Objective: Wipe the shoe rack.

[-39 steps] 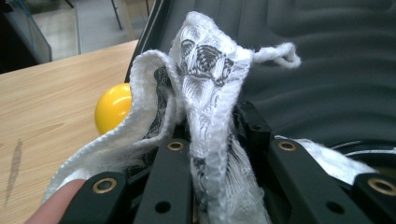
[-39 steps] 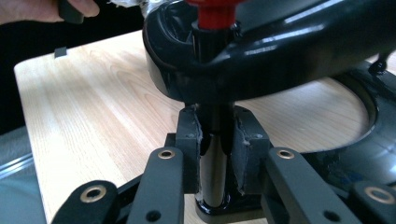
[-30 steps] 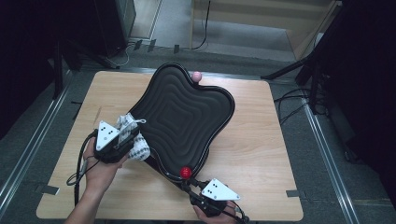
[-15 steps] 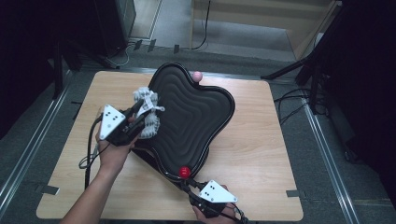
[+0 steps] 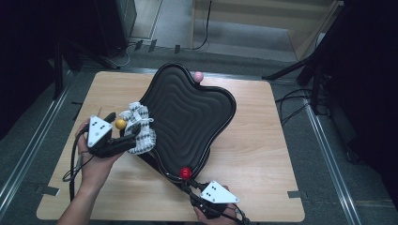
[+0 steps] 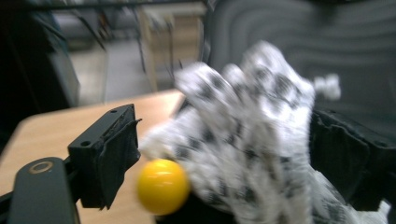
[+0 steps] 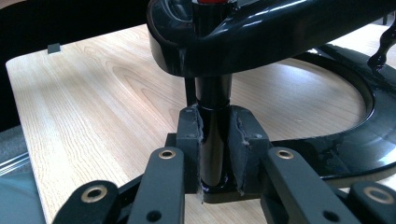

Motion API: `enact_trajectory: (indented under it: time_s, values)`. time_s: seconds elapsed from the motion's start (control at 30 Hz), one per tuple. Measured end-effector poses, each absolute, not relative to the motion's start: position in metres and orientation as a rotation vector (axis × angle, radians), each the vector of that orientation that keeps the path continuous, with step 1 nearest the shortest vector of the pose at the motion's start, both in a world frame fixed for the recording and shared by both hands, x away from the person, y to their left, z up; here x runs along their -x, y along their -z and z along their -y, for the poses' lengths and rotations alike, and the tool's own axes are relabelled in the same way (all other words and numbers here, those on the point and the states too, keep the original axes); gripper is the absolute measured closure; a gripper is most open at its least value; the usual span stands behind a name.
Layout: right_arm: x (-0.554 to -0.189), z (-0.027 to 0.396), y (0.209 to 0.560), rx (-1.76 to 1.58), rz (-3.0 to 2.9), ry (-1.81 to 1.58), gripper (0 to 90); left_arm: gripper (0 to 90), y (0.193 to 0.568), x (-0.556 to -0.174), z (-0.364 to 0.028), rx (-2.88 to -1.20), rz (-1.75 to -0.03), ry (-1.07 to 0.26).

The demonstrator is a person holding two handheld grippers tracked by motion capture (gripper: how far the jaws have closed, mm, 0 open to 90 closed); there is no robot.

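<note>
A black ribbed tray (image 5: pixel 187 112) stands on posts on the wooden table, with a pink knob (image 5: pixel 198 76), a yellow knob (image 5: pixel 120 123) and a red knob (image 5: pixel 186 173) at its rim. A white dotted glove (image 5: pixel 139 130) hangs at the yellow knob (image 6: pixel 162 185). My left gripper (image 5: pixel 123 129) is open; its jaws have just been opening, and the glove (image 6: pixel 252 140) lies loosely between them. My right gripper (image 7: pixel 214 149) is shut on the black post (image 7: pixel 213 98) under the red knob, at the table's near edge (image 5: pixel 187 186).
The wooden table (image 5: pixel 263 140) has bare board to the right of the tray and at the front left. Cables (image 5: pixel 72 168) trail from my left gripper. Dark stands and floor rails surround the table.
My left gripper carried the glove up along the tray's left edge, then drew back toward the person with its jaws spread. The yellow knob now shows beside the glove. The right gripper has not moved.
</note>
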State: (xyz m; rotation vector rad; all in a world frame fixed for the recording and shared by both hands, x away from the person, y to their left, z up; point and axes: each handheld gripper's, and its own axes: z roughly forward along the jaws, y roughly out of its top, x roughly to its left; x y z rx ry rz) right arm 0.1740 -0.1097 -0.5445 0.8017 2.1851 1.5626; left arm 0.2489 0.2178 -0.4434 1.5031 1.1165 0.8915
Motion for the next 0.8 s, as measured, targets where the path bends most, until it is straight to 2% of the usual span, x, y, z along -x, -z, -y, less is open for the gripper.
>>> enact_trajectory:
  time_s: [0.07,0.13,0.2,0.3,0.33,0.37,0.47,0.53,0.63,0.7,0.73,0.8]
  values:
    - [-0.174,0.11,0.545,-0.802,-2.184,-1.563,75.1,13.6,0.441,-0.245,-0.222,-1.474,-1.106,-0.885]
    - [-0.174,0.109,0.545,-0.801,-2.185,-1.556,75.1,30.4,0.436,-0.234,-0.227,-1.438,-1.014,-0.826]
    - [-0.174,0.109,0.546,-0.801,-2.19,-1.553,75.0,39.5,0.437,-0.232,-0.225,-1.452,-0.997,-0.806]
    - [-0.175,0.109,0.546,-0.799,-2.19,-1.551,75.0,37.0,0.445,-0.235,-0.215,-1.565,-0.993,-0.794]
    - [-0.175,0.109,0.546,-0.801,-2.19,-1.55,75.0,28.0,0.454,-0.241,-0.21,-1.623,-1.034,-0.747]
    - [-0.175,0.109,0.546,-0.801,-2.19,-1.55,75.0,25.2,0.454,-0.241,-0.21,-1.623,-1.034,-0.747]
    - [-0.174,0.109,0.546,-0.804,-2.188,-1.549,75.0,26.7,0.466,-0.245,-0.205,-1.668,-1.068,-0.708]
    - [-0.174,0.109,0.546,-0.805,-2.191,-1.549,75.1,44.0,0.472,-0.247,-0.204,-1.679,-1.07,-0.652]
    - [-0.174,0.108,0.546,-0.794,-2.189,-1.537,75.2,55.7,0.471,-0.249,-0.205,-1.671,-1.103,-0.6]
    - [-0.173,0.107,0.546,-0.791,-2.179,-1.52,75.3,69.7,0.47,-0.249,-0.203,-1.664,-1.138,-0.595]
    - [-0.171,0.105,0.545,-0.796,-2.172,-1.501,75.4,74.8,0.467,-0.248,-0.2,-1.668,-1.158,-0.606]
    - [-0.172,0.105,0.545,-0.801,-2.176,-1.502,75.4,77.9,0.462,-0.249,-0.196,-1.665,-1.16,-0.63]
